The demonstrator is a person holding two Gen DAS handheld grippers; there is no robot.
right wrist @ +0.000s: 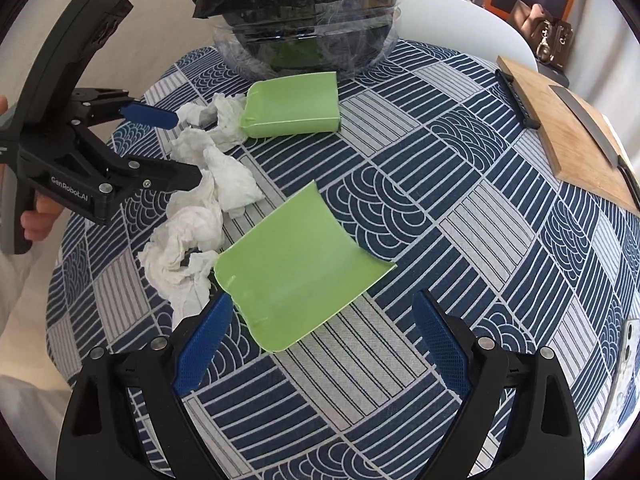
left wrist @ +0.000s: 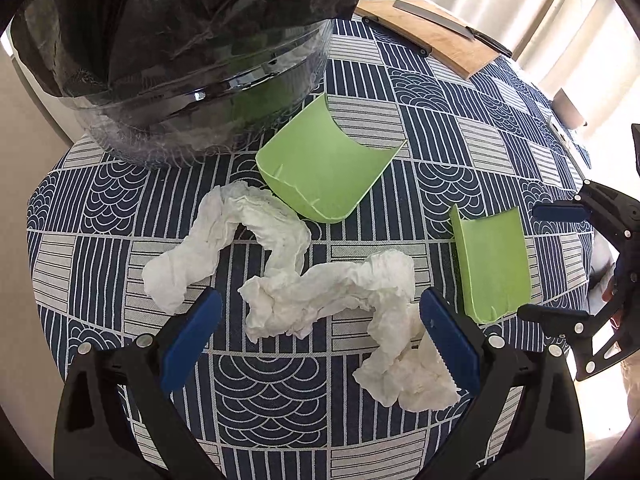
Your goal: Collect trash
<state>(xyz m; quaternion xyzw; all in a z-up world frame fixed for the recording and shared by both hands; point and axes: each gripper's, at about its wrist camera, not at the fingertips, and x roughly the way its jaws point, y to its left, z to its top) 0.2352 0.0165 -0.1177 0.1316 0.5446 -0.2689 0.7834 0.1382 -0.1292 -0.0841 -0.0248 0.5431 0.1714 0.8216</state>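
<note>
Crumpled white tissues (left wrist: 320,296) lie twisted across the patterned tablecloth. My left gripper (left wrist: 320,340) is open, with its blue pads either side of the nearer tissue; the right wrist view shows this left gripper (right wrist: 180,148) straddling the tissues (right wrist: 200,184). One green curved plastic piece (left wrist: 320,168) rests against the bin (left wrist: 180,60), which is lined with a black bag. A second green piece (right wrist: 296,268) lies just ahead of my open right gripper (right wrist: 320,344), partly between its pads. The same right gripper (left wrist: 556,264) appears beside that second piece (left wrist: 492,264).
A wooden cutting board (right wrist: 568,120) with a knife (right wrist: 588,128) on it sits at the table's far right. A phone (right wrist: 624,360) lies near the right edge. A white chair back (right wrist: 460,20) stands behind the bin (right wrist: 308,20). A hand (right wrist: 40,216) holds the left gripper.
</note>
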